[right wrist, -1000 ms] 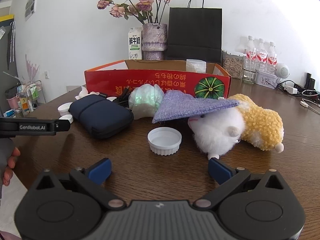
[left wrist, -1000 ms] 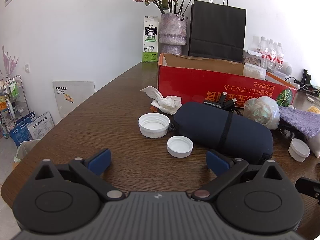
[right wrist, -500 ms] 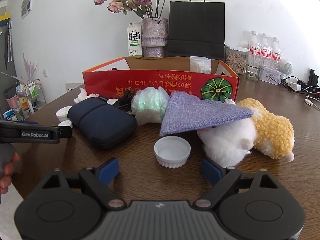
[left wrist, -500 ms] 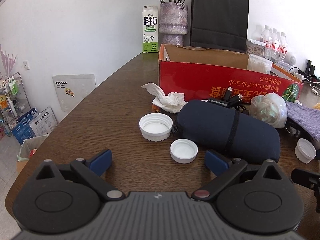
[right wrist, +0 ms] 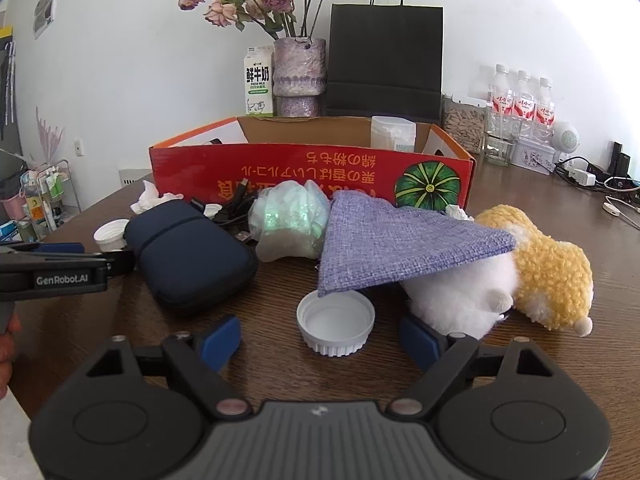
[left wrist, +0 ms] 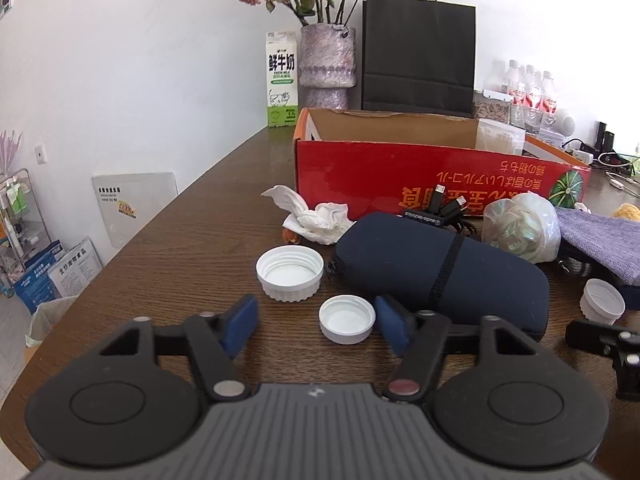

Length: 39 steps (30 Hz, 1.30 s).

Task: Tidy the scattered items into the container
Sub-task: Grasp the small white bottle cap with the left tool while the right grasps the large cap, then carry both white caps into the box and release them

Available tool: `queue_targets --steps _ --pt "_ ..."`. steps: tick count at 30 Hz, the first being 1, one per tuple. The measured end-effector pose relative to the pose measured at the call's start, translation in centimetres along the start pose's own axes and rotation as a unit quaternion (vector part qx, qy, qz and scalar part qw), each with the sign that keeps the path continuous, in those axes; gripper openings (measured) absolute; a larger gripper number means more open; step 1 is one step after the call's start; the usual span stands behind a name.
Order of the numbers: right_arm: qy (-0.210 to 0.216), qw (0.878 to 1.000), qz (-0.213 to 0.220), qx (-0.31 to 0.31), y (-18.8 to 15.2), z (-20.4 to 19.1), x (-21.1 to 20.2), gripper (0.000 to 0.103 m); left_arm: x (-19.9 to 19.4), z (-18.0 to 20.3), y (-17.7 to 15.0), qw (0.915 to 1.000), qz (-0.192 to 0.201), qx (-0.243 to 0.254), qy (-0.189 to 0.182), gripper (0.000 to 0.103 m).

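The red cardboard box (left wrist: 400, 168) stands open at the back; it also shows in the right wrist view (right wrist: 304, 168). My left gripper (left wrist: 316, 326) is open, with a small white cap (left wrist: 347, 319) between its fingers, close to the right pad. A larger white cap (left wrist: 289, 267) and a navy zip case (left wrist: 440, 272) lie just beyond. My right gripper (right wrist: 320, 342) is open, with a white cap (right wrist: 335, 323) between its fingers. A purple cloth pouch (right wrist: 396, 244) lies over a white and yellow plush toy (right wrist: 532, 276).
A crumpled tissue (left wrist: 316, 218), black cables (left wrist: 444, 210) and a clear plastic bag (right wrist: 292, 220) lie before the box. A vase (right wrist: 299, 76), milk carton (right wrist: 258, 86), black paper bag (right wrist: 386, 60) and water bottles (right wrist: 520, 108) stand behind. The table edge is near left.
Both grippers have moved forward and lower, each bringing a white cap between its fingers. The left gripper's fingers have narrowed somewhat.
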State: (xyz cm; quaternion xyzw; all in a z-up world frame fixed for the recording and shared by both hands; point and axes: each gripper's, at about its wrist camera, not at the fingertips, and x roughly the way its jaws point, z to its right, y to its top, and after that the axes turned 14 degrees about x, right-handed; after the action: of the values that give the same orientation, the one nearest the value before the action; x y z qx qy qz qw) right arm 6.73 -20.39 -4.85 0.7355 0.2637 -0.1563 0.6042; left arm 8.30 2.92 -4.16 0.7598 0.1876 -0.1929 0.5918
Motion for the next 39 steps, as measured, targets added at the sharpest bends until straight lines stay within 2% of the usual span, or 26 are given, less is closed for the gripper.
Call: queue_targets --steps 2,3,4,7,23,31,39 --pt "0.000 1.000 0.007 0.000 0.0 0.0 -0.1 0.062 -0.2 0.3 0.0 0.9999 0.007 0.007 -0.001 0.029" --pt "0.000 1.000 0.011 0.001 0.1 0.0 -0.2 0.041 -0.3 0.5 0.0 0.9999 0.008 0.012 0.000 0.029" --pt "0.001 1.000 0.012 0.003 0.1 0.1 -0.3 0.039 -0.4 0.6 0.0 0.9999 0.009 0.014 0.000 0.029" --pt "0.011 1.000 0.012 0.008 0.1 0.3 -0.6 0.039 -0.6 0.6 -0.1 0.9998 0.012 0.011 -0.010 0.029" --pt "0.038 0.999 0.039 -0.003 0.3 -0.6 -2.8 0.039 -2.4 -0.1 0.5 0.9993 0.037 -0.008 -0.006 0.029" --pt "0.066 0.995 0.066 -0.015 2.1 -2.1 -3.8 0.039 -3.8 -0.2 3.5 0.9973 0.073 -0.009 -0.004 0.029" --pt "0.081 0.988 0.128 -0.024 6.4 -3.9 -3.7 0.039 -3.1 -0.8 8.5 0.9934 0.109 -0.034 -0.007 0.029"
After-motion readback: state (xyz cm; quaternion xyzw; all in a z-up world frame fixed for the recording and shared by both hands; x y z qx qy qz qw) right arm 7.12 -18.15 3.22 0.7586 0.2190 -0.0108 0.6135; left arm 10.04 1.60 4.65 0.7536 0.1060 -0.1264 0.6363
